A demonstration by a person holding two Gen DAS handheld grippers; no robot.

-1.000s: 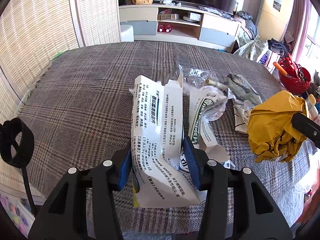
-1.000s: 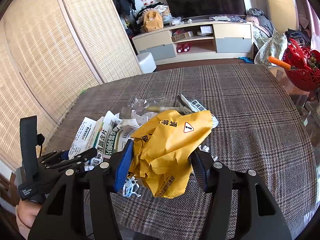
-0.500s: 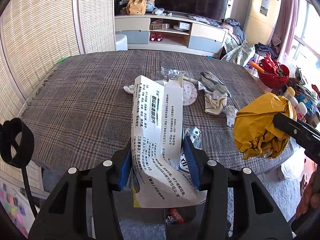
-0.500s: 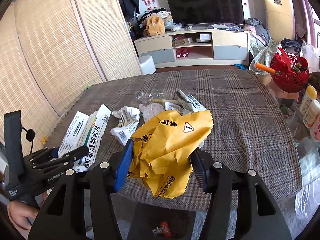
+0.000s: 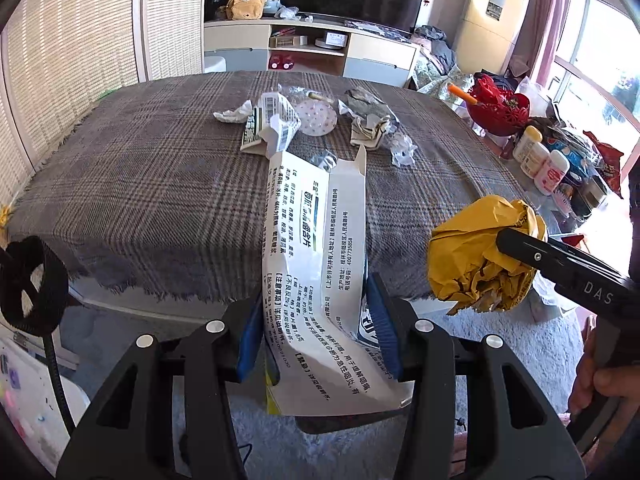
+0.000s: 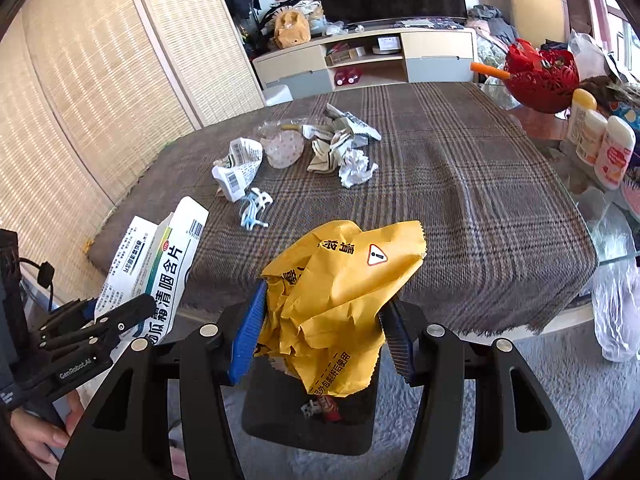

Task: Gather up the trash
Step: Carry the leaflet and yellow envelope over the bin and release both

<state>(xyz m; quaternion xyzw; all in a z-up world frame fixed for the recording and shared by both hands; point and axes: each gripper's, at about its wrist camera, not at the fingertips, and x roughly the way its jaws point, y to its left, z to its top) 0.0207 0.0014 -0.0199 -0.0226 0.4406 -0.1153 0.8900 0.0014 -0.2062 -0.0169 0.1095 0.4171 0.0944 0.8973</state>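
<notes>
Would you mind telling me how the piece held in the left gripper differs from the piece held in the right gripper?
The white medicine box is flattened and torn open, standing long and upright in the left gripper; the yellow paper bag is crumpled into a bulky wad in the right gripper. The box carries dense black text with a green stripe; the bag shows a warning triangle. The bag hangs above the black bin. Both are clamped paper trash, held off the table.

black bin (image 6: 308, 420) mouth unobstructed, table edge (image 6: 400, 312) beyond
</notes>
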